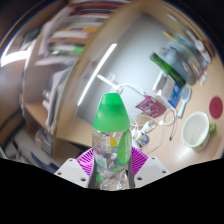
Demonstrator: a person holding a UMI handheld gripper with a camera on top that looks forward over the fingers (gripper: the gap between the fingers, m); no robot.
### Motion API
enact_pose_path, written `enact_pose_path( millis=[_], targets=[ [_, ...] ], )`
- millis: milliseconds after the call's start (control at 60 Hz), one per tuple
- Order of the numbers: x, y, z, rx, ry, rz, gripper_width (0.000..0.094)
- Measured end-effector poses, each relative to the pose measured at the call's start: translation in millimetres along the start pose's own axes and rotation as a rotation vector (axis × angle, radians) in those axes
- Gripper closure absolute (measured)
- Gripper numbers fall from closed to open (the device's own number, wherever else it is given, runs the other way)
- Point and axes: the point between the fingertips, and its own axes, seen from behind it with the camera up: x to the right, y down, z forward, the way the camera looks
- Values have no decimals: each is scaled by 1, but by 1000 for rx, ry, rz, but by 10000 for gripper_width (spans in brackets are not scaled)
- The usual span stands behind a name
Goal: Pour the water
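Item 1, tongs [112, 168]: seen at the lower middle of the frame, two fingers with magenta pads [88, 160] on their inner faces. The pads sit to the left and right of a bottle and appear pressed against its sides, so the tongs are pinching the bottle.

Item 2, bottle [111, 140]: clear plastic body with a bright green cap or upper section, held between the pads at lower centre. It stands roughly upright in the view, its green top reaching to about the middle of the frame. The lower clear part shows between the fingers; its fill level cannot be told.

Item 3, bench [170, 65]: a pale surface running across the centre and right of the frame, strongly tilted by the wide lens. The bottle appears lifted in front of it rather than resting on it, though contact cannot be ruled out.

Item 4, white cup [196, 129]: a round, open white vessel at the right of the frame, to the right of the bottle and well apart from it.

Item 5, red round object [216, 106]: at the far right, just above the white cup; kind not identifiable.

Item 6, clutter [172, 62]: green, white and blue things at the upper right on the bench, too blurred to name.

Item 7, shelves [70, 35]: upper left, holding stacked pale items, indistinct.
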Motion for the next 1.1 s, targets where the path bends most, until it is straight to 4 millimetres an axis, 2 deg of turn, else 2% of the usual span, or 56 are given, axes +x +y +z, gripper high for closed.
enact_pose_path(
  millis=[83, 183, 300, 450, 600, 767, 900, 1000, 1100],
  targets=[
    [26, -21, -1, -8, -11, 322, 483],
    [55, -30, 0, -25, -23, 676, 483],
    [68, -35, 4, -34, -85, 982, 481],
    [73, -41, 7, -6, -141, 1244, 482],
    [80, -49, 9, 44, -171, 1390, 480],
    [76, -50, 11, 40, -180, 1425, 482],
    [64, -47, 9, -15, -172, 1312, 481],
    [43, -61, -1, -31, -176, 1082, 480],
    [9, -93, -19, -47, -211, 669, 482]
  ],
)
